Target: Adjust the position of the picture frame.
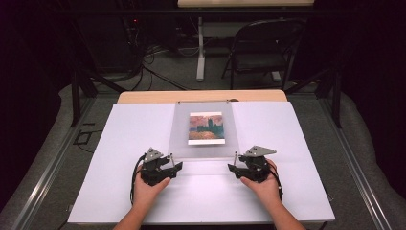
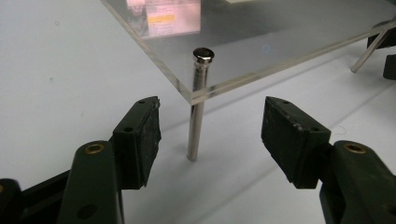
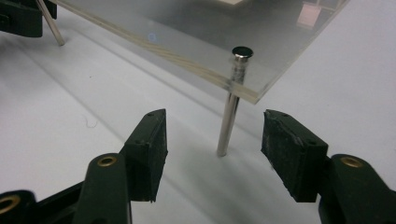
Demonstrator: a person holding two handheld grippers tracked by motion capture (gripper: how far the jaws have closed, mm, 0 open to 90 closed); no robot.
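Two metal pins, a left pin [image 2: 198, 100] and a right pin [image 3: 232, 100], carry the near corners of a clear acrylic sheet [image 1: 203, 132], each passing through a hole at its corner with its foot on the white sheet [image 1: 119, 143] that covers the desk [image 1: 143, 97]. On the acrylic sheet lies a small printed picture [image 1: 206, 128] in reddish and blue-green tones. Bare wood of the desk shows along the far edge; beyond it the room is dark, with a folding chair [image 1: 261, 50], a white post and cables on a grey floor. In the left gripper view, the left gripper [image 2: 211, 128] stands with its jaws wide apart, the left pin upright in the gap between the pads and touching neither. In the right gripper view, the right gripper [image 3: 214, 135] likewise has its jaws spread, the right pin between them, clear of both pads. Neither gripper holds anything. In the high view, both rest low on the white sheet in the person's hands, just at the near edge of the acrylic sheet.
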